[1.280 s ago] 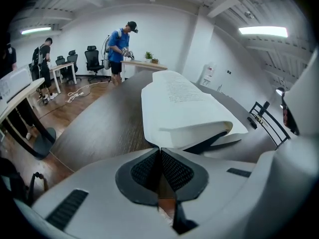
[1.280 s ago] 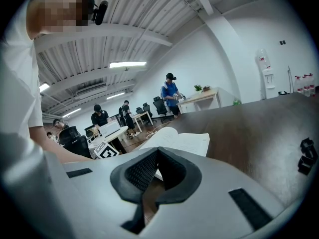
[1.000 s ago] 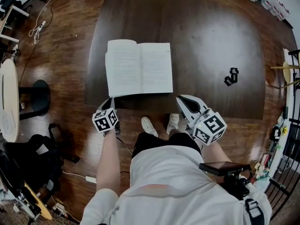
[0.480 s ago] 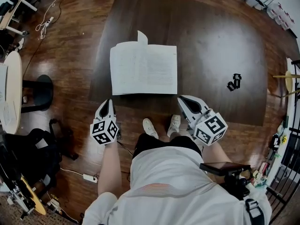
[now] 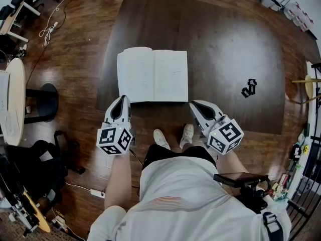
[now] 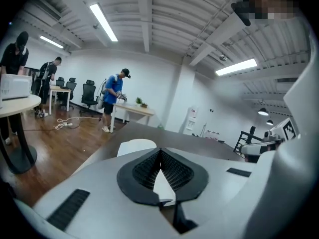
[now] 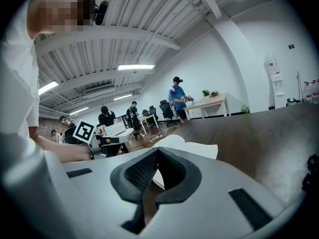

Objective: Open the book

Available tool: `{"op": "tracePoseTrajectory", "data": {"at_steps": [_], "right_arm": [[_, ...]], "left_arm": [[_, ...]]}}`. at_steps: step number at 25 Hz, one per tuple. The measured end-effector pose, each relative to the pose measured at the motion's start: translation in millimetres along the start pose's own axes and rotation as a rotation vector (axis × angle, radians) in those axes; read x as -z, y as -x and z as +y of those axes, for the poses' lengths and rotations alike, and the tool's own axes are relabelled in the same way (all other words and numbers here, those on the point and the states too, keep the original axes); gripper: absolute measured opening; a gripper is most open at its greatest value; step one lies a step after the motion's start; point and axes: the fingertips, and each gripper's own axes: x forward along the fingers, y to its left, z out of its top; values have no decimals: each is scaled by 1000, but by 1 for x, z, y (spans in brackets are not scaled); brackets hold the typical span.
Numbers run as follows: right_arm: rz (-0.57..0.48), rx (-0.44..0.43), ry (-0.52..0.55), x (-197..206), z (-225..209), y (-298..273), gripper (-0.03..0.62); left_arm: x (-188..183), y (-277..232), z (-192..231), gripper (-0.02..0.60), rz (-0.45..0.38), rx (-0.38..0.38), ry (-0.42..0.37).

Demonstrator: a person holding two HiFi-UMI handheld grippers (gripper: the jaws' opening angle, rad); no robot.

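A white book (image 5: pixel 153 76) lies open and flat on the dark table (image 5: pixel 225 44), both pages showing. My left gripper (image 5: pixel 123 100) hovers at the table's near edge, just short of the book's near left corner, jaws shut on nothing. My right gripper (image 5: pixel 194 106) sits by the near right corner, also shut and empty. In the left gripper view the pads of the left gripper (image 6: pixel 160 153) meet, with the book's (image 6: pixel 135 146) page edge beyond them. In the right gripper view the right gripper (image 7: pixel 158 152) is closed too, and the book (image 7: pixel 192 147) lies just ahead.
A small black clip-like object (image 5: pixel 248 88) lies on the table's right side. A round pale table (image 5: pixel 7 104) and a black bag (image 5: pixel 35 169) stand on the floor at left. Several people (image 6: pixel 113 96) work at desks far behind.
A page that stood upright at the book's far edge half a second ago now lies flat. My left gripper has moved forward, closer to the book's near left corner. The right gripper stayed put.
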Motion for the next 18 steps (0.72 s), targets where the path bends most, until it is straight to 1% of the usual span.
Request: {"op": "tracePoseTrajectory", "data": {"at_steps": [8, 13, 18], "right_arm": [[-38, -1, 25, -17, 0, -2, 0], [-72, -2, 44, -34, 1, 0, 0], [-132, -10, 77, -61, 9, 9, 0]], "left_arm": [[-48, -7, -57, 11, -81, 135, -63], [-64, -5, -80, 11, -108, 183, -102], [-85, 10, -103, 11, -140, 228, -150]]}}
